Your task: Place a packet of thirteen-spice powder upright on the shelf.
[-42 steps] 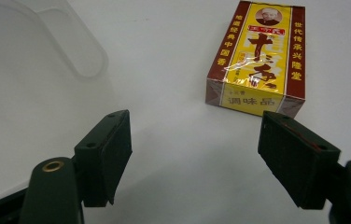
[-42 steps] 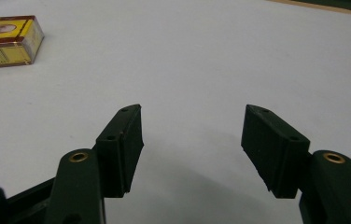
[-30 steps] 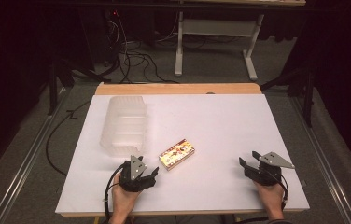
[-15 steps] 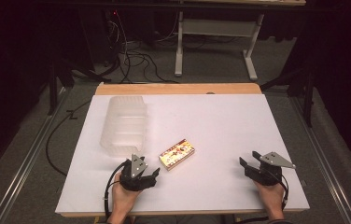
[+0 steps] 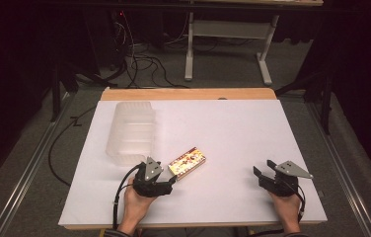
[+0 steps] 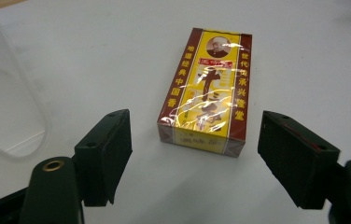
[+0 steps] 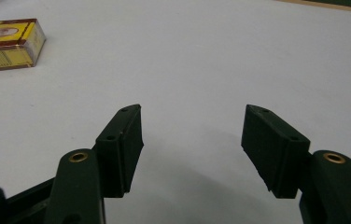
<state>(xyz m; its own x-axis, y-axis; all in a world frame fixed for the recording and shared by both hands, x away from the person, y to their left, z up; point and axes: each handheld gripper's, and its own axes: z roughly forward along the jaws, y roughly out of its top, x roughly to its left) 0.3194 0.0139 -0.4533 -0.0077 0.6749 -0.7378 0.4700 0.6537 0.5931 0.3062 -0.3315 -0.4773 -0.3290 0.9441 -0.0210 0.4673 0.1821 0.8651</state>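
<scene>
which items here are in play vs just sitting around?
In play:
- yellow and maroon box, lying flat just ahead of the open left gripper

Sitting around:
- clear plastic container, beside the box
- right gripper, open over bare white table

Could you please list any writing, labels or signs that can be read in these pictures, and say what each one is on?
On the yellow and maroon box, wrapped in clear film:
Left maroon band: a column of gold Chinese characters, too soft to read with certainty.
Right maroon band: a second such column, likewise uncertain.
Yellow centre: large dark calligraphy under a round portrait, broken by glare.
Near end: small print, too blurred.
Clear plastic container: none.
</scene>
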